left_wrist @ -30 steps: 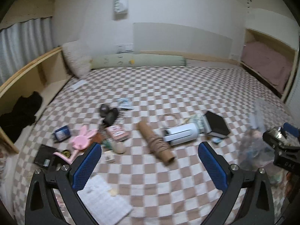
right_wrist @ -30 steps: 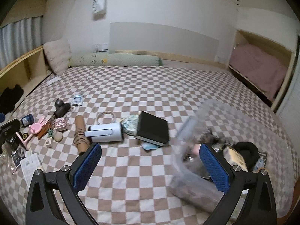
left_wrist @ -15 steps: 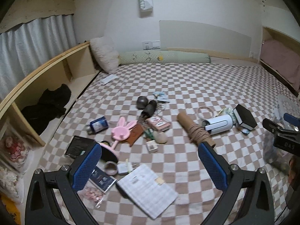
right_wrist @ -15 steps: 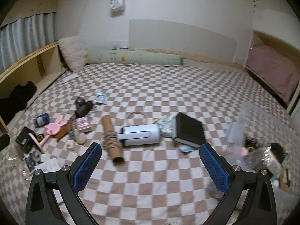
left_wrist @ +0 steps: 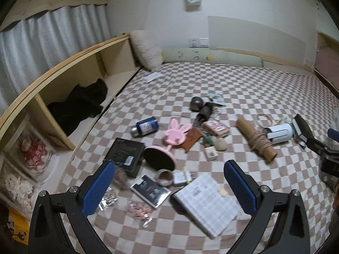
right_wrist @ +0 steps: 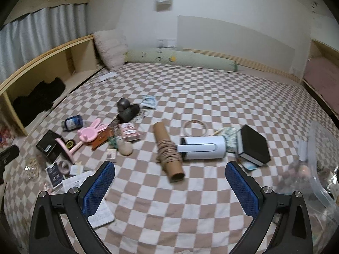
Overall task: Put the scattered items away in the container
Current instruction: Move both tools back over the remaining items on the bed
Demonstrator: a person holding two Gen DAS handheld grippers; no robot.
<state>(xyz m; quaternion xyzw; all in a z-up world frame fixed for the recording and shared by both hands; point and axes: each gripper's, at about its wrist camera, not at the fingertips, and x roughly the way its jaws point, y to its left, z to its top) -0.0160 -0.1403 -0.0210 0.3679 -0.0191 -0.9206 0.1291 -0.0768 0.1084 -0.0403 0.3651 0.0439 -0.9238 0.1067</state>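
Left gripper (left_wrist: 169,182) and right gripper (right_wrist: 170,181) both hovered above the checkered bedspread (right_wrist: 211,89), jaws spread wide and empty. Scattered items lay around the cardboard tube (right_wrist: 167,150): white cylinder (right_wrist: 202,148) touching its right side, pink rabbit mirror (right_wrist: 89,132) well left, clear container (right_wrist: 317,169) far right

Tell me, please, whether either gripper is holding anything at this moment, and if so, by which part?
Nothing is held. The left gripper and the right gripper are both open, with only the checkered bedspread and scattered items between their fingers.
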